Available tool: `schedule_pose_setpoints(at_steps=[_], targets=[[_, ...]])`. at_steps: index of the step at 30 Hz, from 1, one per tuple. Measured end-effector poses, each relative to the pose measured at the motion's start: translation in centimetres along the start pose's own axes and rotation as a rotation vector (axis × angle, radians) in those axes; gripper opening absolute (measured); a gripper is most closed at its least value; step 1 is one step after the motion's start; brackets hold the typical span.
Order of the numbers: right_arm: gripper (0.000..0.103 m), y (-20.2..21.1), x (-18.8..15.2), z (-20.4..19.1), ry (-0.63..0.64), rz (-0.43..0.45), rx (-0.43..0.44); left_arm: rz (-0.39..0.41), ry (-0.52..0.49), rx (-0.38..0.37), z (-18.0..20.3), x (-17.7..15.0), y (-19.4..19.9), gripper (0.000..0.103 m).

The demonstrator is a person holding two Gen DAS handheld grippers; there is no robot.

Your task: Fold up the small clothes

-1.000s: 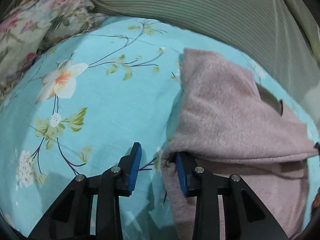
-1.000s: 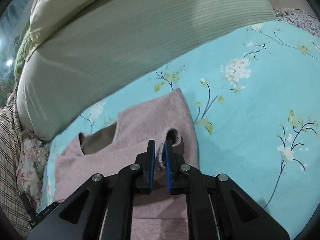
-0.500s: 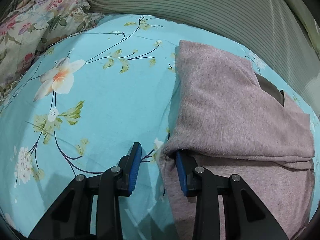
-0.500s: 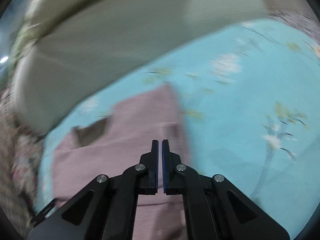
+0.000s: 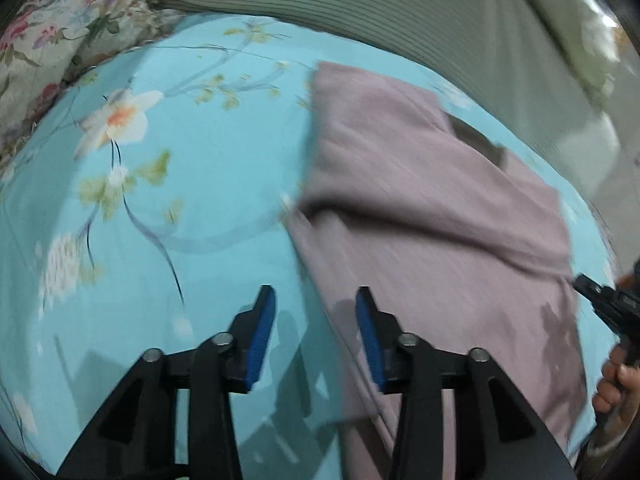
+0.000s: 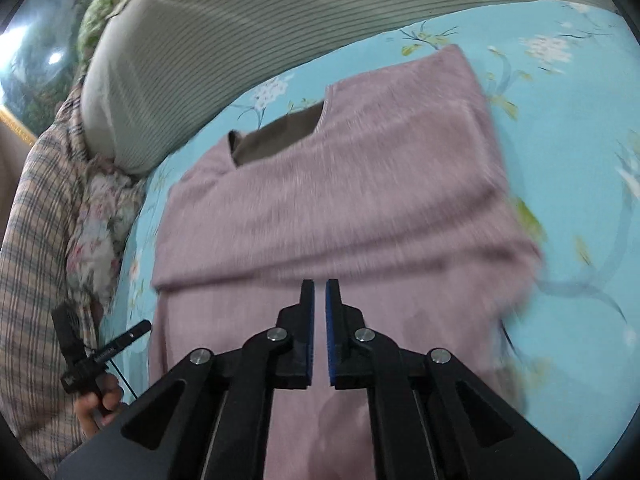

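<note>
A small pink fuzzy garment [image 5: 432, 200] lies on the turquoise floral bedsheet [image 5: 180, 184], with its upper part folded down over the lower part. It also shows in the right wrist view [image 6: 360, 184], brown lining at the neck opening. My left gripper [image 5: 316, 320] is open and empty, above the garment's left edge. My right gripper [image 6: 320, 312] is shut on nothing, above the garment just below the fold edge. The right gripper's tip shows at the right edge of the left wrist view [image 5: 608, 300].
A striped grey-green cushion [image 6: 240, 40] runs along the far side of the bed. A floral pillow [image 5: 52, 40] lies at the far left, and a plaid fabric [image 6: 32, 240] at the left of the right wrist view.
Both grippers have pulled back and up from the garment. The right gripper let go of the folded edge and stayed shut. The left gripper's right finger has come out from under the fold.
</note>
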State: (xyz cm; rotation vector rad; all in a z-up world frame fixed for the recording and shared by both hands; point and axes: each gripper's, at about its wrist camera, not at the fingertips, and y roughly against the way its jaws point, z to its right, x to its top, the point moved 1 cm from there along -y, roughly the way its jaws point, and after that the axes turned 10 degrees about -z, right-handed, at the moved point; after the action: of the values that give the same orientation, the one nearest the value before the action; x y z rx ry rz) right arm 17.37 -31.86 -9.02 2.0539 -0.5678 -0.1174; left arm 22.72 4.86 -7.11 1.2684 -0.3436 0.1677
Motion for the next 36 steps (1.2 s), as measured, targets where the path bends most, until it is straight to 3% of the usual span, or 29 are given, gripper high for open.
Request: schedule_pose_setpoints(at_steps=[2, 3, 6, 12, 18, 21, 24, 27, 28, 29, 31, 34, 36], targets=[[0.059, 1.9, -2.6, 0.2, 0.003, 0.021, -0.013, -0.023, -0.044, -0.036, 1.5, -2.8, 1.0, 0.050], [0.061, 3.1, -4.0, 0.4, 0.009, 0.040, -0.020, -0.039, -0.067, -0.046, 2.3, -4.2, 1.3, 0.051], [0.062, 5.3, -7.5, 1.1, 0.000, 0.047, -0.028, -0.081, -0.093, -0.066, 4.1, -8.1, 2.1, 0.058], [0.062, 7.3, -14.6, 0.4, 0.032, -0.022, 0.017, -0.170, -0.087, -0.120, 6.4, -13.9, 3.1, 0.059], [0.062, 5.6, -19.5, 0.3, -0.011, -0.124, 0.162, -0.200, -0.148, -0.134, 8.7, -18.0, 4.8, 0.059], [0.061, 4.1, -19.9, 1.0, -0.047, -0.123, 0.156, -0.215, -0.195, -0.102, 10.0, -19.0, 4.1, 0.059], [0.054, 3.4, -19.4, 2.1, -0.106, -0.084, 0.173, -0.234, -0.222, -0.045, 10.7, -19.7, 2.5, 0.059], [0.026, 3.0, -18.6, 2.7, -0.136, -0.048, 0.179, -0.219, -0.247, 0.001, 11.1, -19.9, 1.7, 0.055], [0.013, 2.9, -18.6, 2.9, -0.142, -0.045, 0.183, -0.206, -0.265, 0.023, 11.2, -20.0, 1.6, 0.045], [0.013, 3.2, -18.6, 3.0, -0.140, -0.042, 0.189, -0.195, -0.282, 0.043, 11.0, -20.2, 1.8, 0.037], [0.011, 4.1, -19.0, 3.0, -0.111, -0.032, 0.190, -0.188, -0.294, 0.016, 10.3, -20.3, 2.4, 0.008], [0.009, 6.9, -19.8, 4.2, -0.094, 0.005, 0.214, -0.179, -0.247, -0.078, 7.3, -20.5, 4.4, 0.004], [0.009, 9.3, -20.2, 6.1, -0.103, 0.041, 0.172, -0.156, -0.216, -0.101, 5.3, -20.6, 5.9, 0.003]])
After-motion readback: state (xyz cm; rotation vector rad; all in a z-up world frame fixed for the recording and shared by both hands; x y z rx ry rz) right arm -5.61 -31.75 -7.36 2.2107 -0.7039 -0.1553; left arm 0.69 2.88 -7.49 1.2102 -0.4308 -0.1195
